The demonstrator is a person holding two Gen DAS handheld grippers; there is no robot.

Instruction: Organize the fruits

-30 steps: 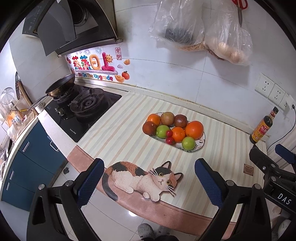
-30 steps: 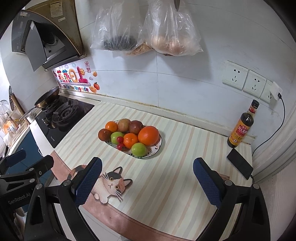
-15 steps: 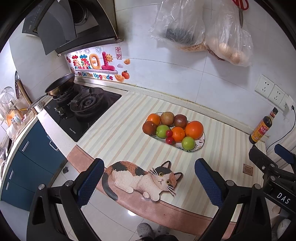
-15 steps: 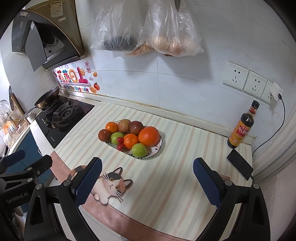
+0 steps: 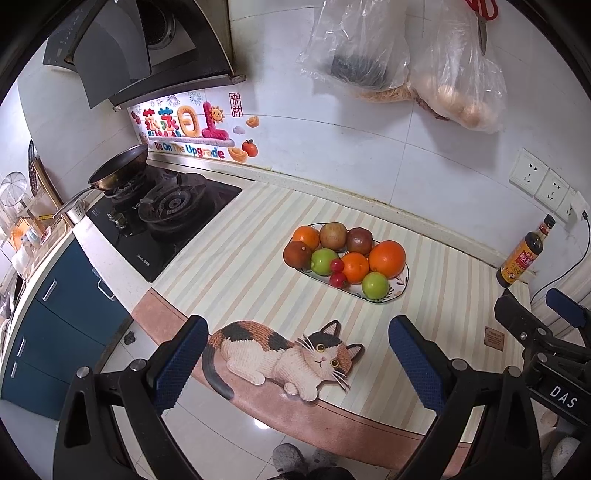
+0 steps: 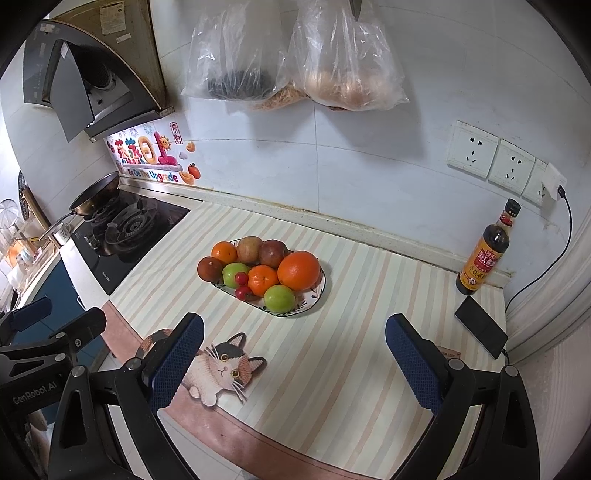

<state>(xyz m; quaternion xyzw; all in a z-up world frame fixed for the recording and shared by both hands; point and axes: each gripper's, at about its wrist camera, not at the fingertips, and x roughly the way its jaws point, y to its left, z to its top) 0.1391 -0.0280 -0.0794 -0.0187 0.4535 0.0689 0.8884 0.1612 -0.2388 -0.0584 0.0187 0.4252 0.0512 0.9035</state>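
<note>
All fruit lies heaped on the oval plate (image 6: 318,291) mid-counter, none loose on the striped mat (image 6: 369,350) that I can see, left gripper (image 5: 295,365) and right gripper (image 6: 293,363) both spread wide, empty, well short of it — fits finished or pre-sorting.

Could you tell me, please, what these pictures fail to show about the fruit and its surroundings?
- Plate: its middle is covered by piled fruit in both views.
- Bottle: label print too small to read, both views.
- Hanging bags: contents blurred by plastic.
- Scissors: cut off by the top edge, left wrist view.
</note>
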